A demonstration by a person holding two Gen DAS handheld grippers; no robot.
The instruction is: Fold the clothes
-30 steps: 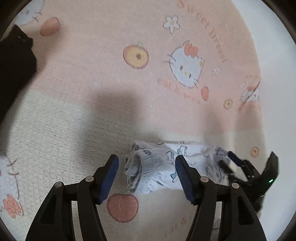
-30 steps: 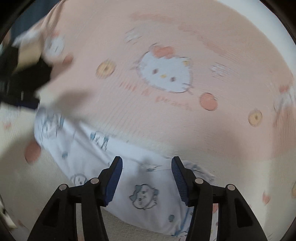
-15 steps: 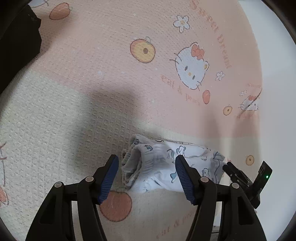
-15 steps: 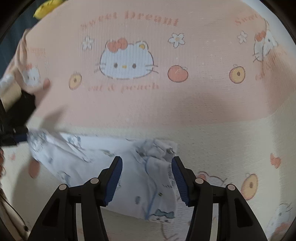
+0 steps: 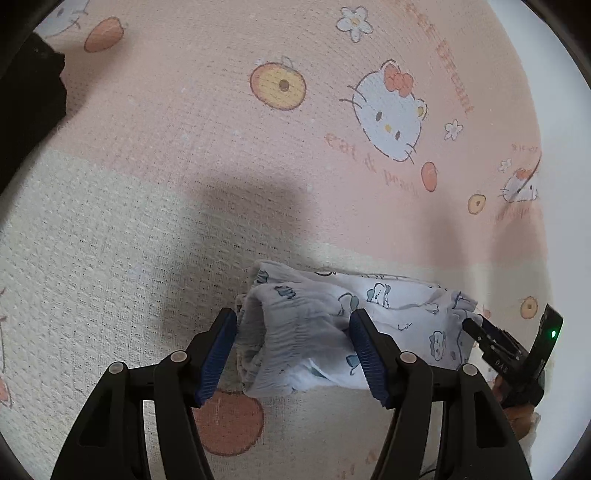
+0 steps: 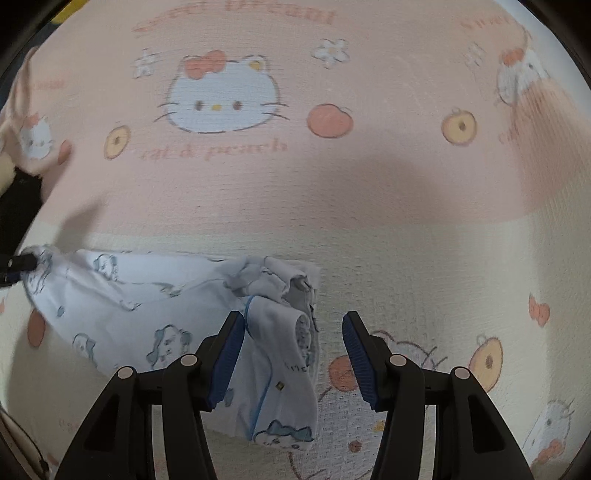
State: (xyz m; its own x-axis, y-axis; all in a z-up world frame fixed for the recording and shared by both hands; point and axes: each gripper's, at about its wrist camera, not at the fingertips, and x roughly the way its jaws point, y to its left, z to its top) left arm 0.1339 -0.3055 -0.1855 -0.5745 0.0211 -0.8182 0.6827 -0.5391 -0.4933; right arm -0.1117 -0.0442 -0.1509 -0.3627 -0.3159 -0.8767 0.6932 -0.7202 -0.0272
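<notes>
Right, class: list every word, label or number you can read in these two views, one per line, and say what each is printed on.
"cat & peach": on the pink blanket, under the cat face.
"DAS": on the right tongs, seen from the left view; small, uncertain.
Curved pink lettering along the blanket's top: too blurred to read.
Tiny mark on the printed white garment: too small to read.
</notes>
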